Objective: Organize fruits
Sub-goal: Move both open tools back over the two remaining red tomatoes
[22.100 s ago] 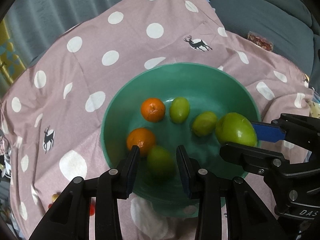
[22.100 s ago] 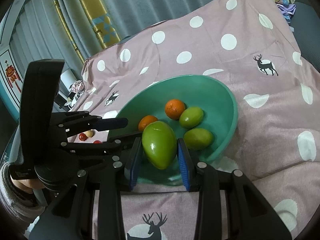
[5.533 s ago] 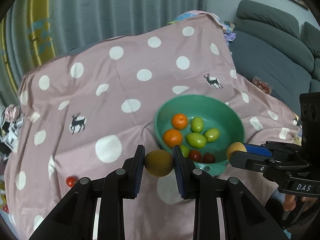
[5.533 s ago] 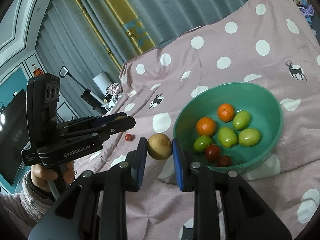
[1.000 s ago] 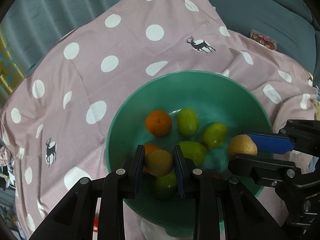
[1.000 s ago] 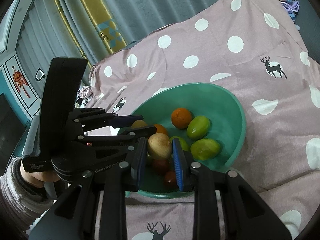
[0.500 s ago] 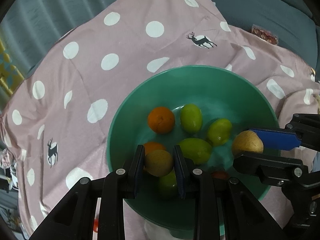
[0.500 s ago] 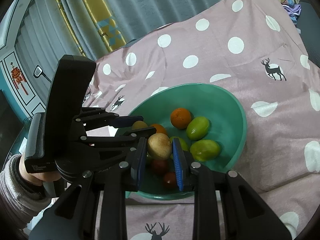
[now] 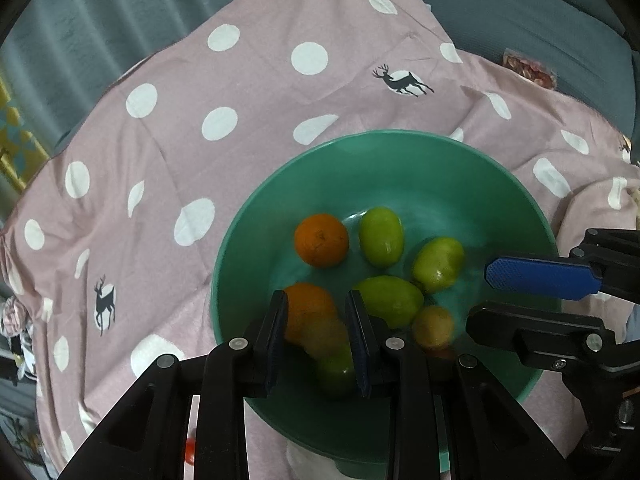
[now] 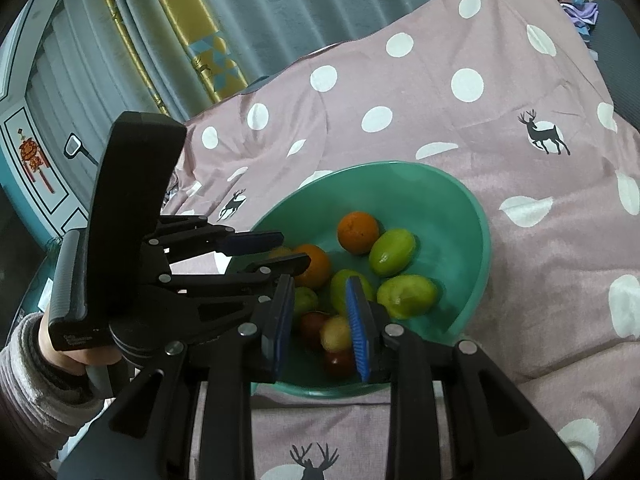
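A teal bowl (image 9: 400, 133) (image 10: 400, 165) sits on the pink spotted cloth, holding two oranges (image 9: 321, 239), several green fruits (image 9: 380, 236) and red fruits (image 10: 314, 325). My left gripper (image 9: 316, 320) (image 10: 294, 247) hangs over the bowl's near side, shut on a brown round fruit (image 9: 325, 338) that looks blurred between the pads. The jaws of my right gripper (image 10: 318, 300) (image 9: 478, 296) are opening. Its yellow-brown fruit (image 10: 336, 334) (image 9: 432, 326) lies below the pads among the red fruits, free of them.
The pink cloth (image 9: 224, 120) with white dots and deer covers the whole surface. A small red fruit (image 9: 190, 450) lies on it left of the bowl. A grey sofa (image 9: 520, 12) stands at the back right and curtains (image 10: 192, 32) behind. A sleeved hand (image 10: 28, 368) holds the left gripper.
The right gripper's yellow-brown fruit has dropped from between its pads into the bowl. The fruit in the left gripper now looks blurred and slightly lower. Neither hand has moved.
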A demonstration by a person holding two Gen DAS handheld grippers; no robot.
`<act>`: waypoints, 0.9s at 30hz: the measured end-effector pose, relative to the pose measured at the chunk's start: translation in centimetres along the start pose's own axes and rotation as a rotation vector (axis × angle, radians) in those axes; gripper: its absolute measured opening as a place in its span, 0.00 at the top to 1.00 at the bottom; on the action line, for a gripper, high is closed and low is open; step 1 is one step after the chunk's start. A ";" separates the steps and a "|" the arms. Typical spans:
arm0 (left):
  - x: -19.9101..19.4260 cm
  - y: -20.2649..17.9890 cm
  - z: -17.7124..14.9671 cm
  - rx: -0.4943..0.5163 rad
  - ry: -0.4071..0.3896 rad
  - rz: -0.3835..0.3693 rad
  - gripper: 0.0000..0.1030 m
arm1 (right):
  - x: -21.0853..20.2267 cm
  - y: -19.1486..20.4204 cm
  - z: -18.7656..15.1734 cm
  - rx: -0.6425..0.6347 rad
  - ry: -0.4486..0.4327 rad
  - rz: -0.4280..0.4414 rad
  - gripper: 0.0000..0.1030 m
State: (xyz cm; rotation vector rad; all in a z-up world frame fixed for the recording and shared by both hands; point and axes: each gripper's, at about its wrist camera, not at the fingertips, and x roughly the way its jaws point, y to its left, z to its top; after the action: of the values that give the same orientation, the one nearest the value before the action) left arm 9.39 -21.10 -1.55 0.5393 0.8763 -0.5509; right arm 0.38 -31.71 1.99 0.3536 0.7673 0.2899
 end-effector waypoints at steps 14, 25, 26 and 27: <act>-3.2 2.7 -1.3 -0.126 -0.060 0.016 0.31 | -2.0 0.4 -0.9 0.023 -0.023 -0.012 0.62; -6.5 7.8 -8.9 -0.288 -0.023 0.124 0.30 | -3.8 3.8 -3.1 -0.056 0.028 0.026 0.56; -6.9 8.5 -10.1 -0.307 -0.016 0.133 0.30 | -3.8 4.5 -3.4 -0.076 0.038 0.038 0.56; -7.2 8.9 -10.9 -0.322 -0.013 0.142 0.30 | -3.8 5.0 -3.6 -0.086 0.046 0.049 0.55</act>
State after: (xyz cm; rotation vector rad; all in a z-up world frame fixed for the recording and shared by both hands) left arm 5.32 -5.98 0.47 0.3007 0.8861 -0.2761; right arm -5.46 -27.96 4.01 0.2858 0.7892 0.3767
